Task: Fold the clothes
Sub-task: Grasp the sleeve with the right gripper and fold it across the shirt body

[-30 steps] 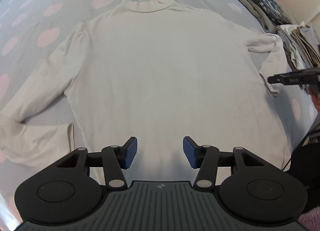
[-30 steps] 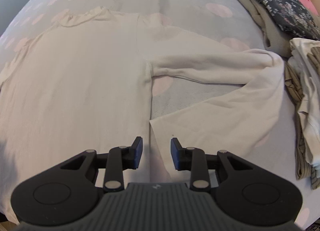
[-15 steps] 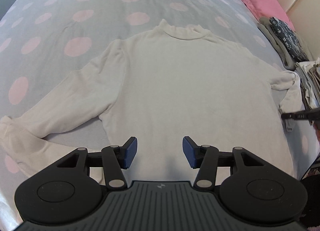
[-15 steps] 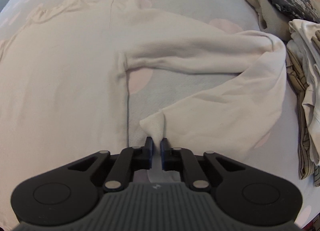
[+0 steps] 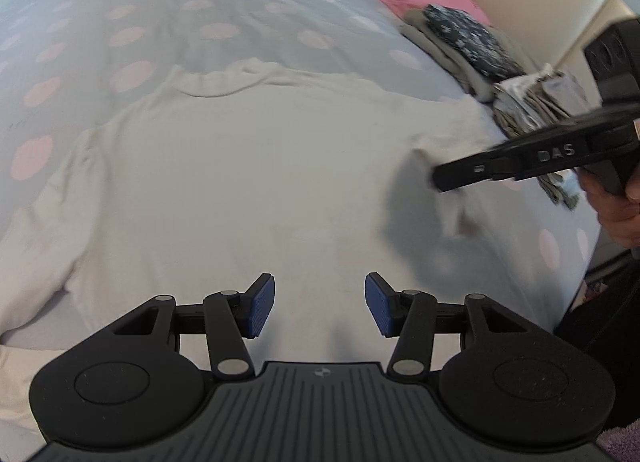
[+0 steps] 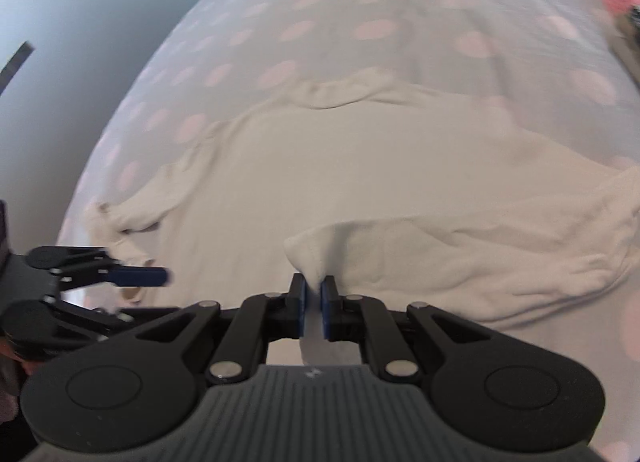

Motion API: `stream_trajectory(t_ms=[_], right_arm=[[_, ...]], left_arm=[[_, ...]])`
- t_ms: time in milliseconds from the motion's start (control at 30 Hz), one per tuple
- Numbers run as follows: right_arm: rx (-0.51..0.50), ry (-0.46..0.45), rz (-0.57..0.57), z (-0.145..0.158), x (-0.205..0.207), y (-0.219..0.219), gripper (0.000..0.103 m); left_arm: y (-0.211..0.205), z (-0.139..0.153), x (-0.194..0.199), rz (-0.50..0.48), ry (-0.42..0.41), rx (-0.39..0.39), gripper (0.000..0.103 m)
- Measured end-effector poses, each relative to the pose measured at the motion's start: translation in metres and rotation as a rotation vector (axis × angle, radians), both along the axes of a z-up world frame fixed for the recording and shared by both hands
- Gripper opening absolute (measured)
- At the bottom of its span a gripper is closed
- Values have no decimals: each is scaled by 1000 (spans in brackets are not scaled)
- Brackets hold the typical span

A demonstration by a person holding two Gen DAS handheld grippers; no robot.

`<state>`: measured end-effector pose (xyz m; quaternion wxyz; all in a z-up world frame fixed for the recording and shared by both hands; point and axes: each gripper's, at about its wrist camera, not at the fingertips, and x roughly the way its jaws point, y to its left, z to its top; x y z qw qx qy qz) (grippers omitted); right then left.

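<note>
Cream sweater [image 5: 240, 181] spread flat on the dotted bedspread [image 5: 200, 1], folded clothes [image 5: 472, 41] stacked near its right edge. Right gripper [image 6: 313, 298] clamped on the sleeve cuff [image 6: 316, 258], lifted over the body. Left gripper [image 5: 319, 304] apart, empty, above the hem.

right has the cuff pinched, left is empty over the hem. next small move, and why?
Probably carry the cuff further in across the chest and lay it flat. The right gripper is shut on it, the sleeve drapes raised over the white top, and the fold is not yet laid down. The left gripper is open over the hem, holding nothing.
</note>
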<state>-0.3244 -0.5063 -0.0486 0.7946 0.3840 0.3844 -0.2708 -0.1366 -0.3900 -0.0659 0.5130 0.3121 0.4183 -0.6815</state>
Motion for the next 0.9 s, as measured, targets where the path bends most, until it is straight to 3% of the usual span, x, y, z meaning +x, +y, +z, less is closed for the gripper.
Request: stream_trajectory(t_ms=[167,533,633,700,733,900], right_arm=[[30,26,70,-15,36,11,9],[34,56,85,-22,45,19,9],[36,63,84,-25,44,20,9],[38,68,79,-27,44,21,9],[42,67,75,-28,43,20,9],[59,61,65,-32,37,19,9]], left_arm=[[1,-10,-15,-43,58,-4,48],[-17,-18,-33,-32,156,5,50],[-25,-26,-40,-21,162,29,41],[-30,-31,-44,-19,157,49,28],[-31,-33,-46,-22,154,51,27],[-30,-36,-53,-28,86,34,5]])
